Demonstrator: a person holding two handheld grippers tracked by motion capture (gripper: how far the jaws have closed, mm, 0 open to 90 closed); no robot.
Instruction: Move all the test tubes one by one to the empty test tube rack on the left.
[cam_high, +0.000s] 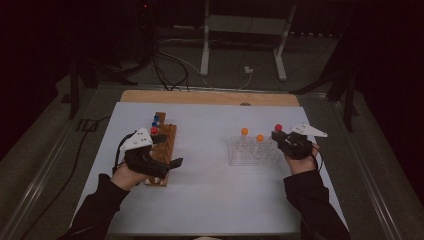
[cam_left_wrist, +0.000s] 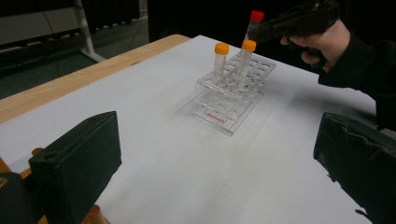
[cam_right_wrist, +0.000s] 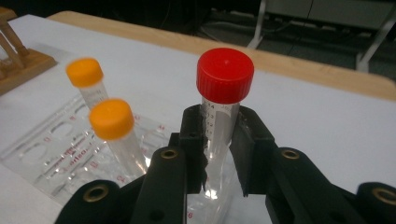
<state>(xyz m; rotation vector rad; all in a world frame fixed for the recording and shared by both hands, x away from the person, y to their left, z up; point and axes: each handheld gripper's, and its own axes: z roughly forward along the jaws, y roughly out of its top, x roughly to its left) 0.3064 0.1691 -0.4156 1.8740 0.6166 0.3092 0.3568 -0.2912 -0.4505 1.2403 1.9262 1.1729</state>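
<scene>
A clear plastic tube rack (cam_high: 252, 151) stands right of centre on the white table, with two orange-capped tubes (cam_high: 244, 131) (cam_high: 260, 137) upright in it. My right gripper (cam_high: 278, 136) is shut on a red-capped tube (cam_right_wrist: 225, 74), held upright just above the rack's right end (cam_right_wrist: 56, 149). The left gripper view shows that tube (cam_left_wrist: 256, 16) raised over the rack (cam_left_wrist: 229, 100). On the left, my left gripper (cam_high: 168, 150) hangs open over a wooden rack (cam_high: 167, 135), nothing between its jaws. Blue-capped (cam_high: 156, 119) and red-capped (cam_high: 154, 130) tubes stand at the wooden rack's far end.
The white sheet (cam_high: 210, 190) covers a wooden table whose bare far edge (cam_high: 210, 97) shows. Bare sheet lies between the two racks and along the near side. Cables and a metal stand's legs (cam_high: 205, 60) are on the floor beyond.
</scene>
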